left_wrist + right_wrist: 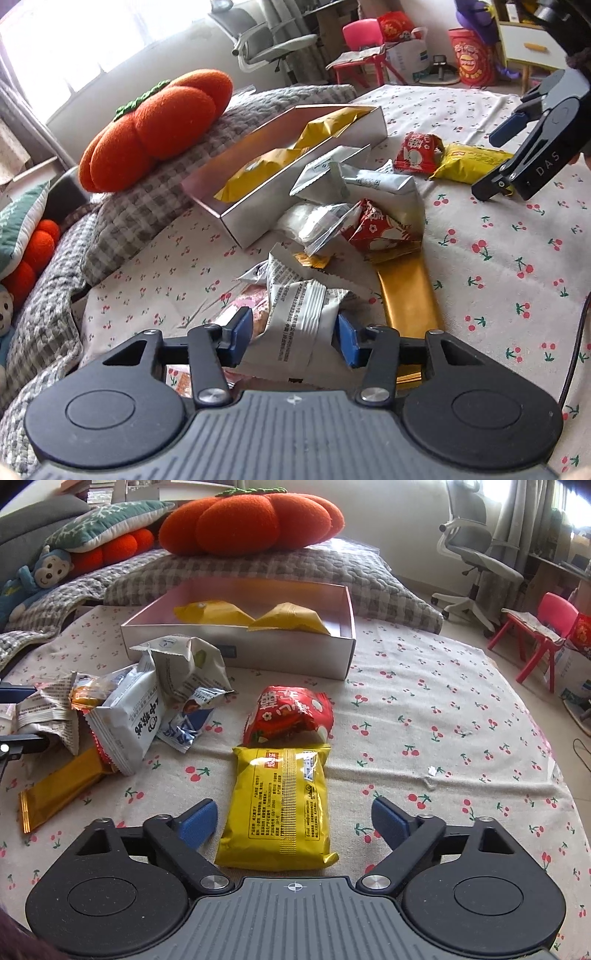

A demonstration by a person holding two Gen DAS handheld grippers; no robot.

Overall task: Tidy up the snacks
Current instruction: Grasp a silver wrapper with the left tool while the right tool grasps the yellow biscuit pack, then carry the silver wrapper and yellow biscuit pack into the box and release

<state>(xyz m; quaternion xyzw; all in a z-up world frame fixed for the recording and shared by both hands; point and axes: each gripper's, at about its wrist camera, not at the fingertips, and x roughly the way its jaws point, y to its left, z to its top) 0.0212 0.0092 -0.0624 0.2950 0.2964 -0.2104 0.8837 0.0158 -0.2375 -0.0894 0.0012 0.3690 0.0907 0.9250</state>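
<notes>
Close wrist views, shared box [258,206]

Pink packet [243,306] partly hidden

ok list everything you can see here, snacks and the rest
box: 1, white, open, far side of the cloth
yellow packets in box: 2
yellow packet: 1, between the right hand-held gripper's blue pads, untouched
red packets: 2, one beyond the yellow packet, one in the pile
white packets: several, piled beside the box
gold bar: 1, near the pile
pumpkin cushion: 1, orange, behind the box
left hand-held gripper: pads pressing a white printed packet
right hand-held gripper: open
</notes>
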